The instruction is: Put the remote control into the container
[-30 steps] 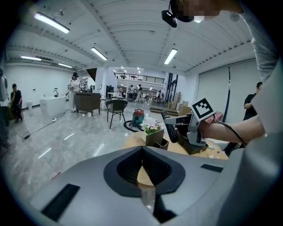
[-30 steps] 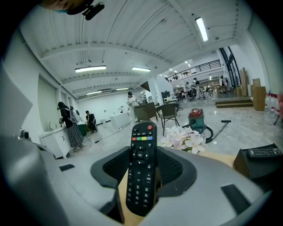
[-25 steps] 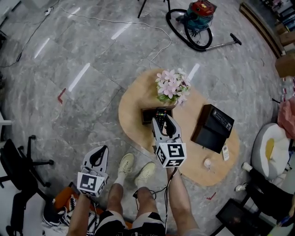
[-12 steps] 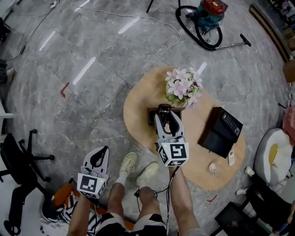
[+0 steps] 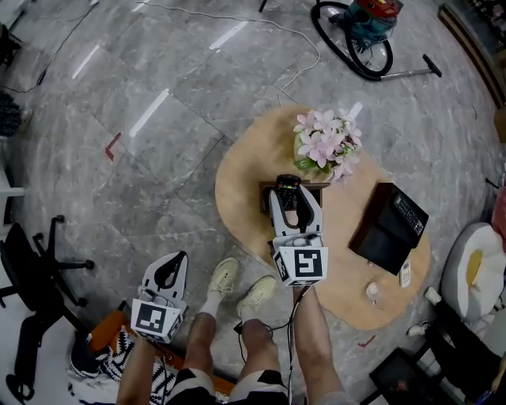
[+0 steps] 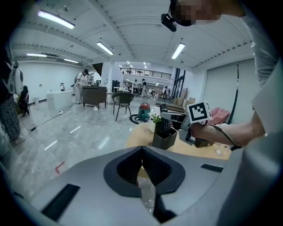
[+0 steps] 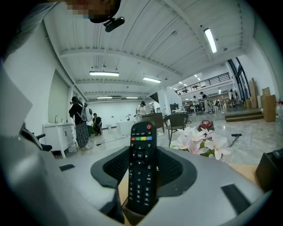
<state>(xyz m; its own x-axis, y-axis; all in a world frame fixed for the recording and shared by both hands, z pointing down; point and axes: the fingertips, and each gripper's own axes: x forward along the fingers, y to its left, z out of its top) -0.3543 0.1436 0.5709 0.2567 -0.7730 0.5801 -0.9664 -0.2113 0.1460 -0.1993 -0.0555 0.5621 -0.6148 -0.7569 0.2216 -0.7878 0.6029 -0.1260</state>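
A black remote control [image 5: 287,188] stands upright, with my right gripper [image 5: 294,193] shut on its edges near the top. Its lower end sits in the dark brown container [image 5: 267,198] on the round wooden table [image 5: 241,170]. The right gripper view has the remote [image 7: 142,167] face-on between the jaws, the container's rim [image 7: 132,216] just below it. In the left gripper view the remote [image 6: 164,123] rises out of the container [image 6: 164,140]. My left gripper [image 5: 168,266] hangs low beside the person's left leg, off the table, jaws shut on nothing [image 6: 142,150].
Pink and white flowers [image 5: 324,142] stand right behind the container. A black box [image 5: 387,229] lies to the right on the table, a small white remote [image 5: 405,274] at its edge. A vacuum cleaner [image 5: 371,16] and an office chair [image 5: 32,269] stand on the floor.
The right gripper has sunk a little with the remote at the container. The head view has shifted, so the table sits further right. The left gripper has dropped slightly.
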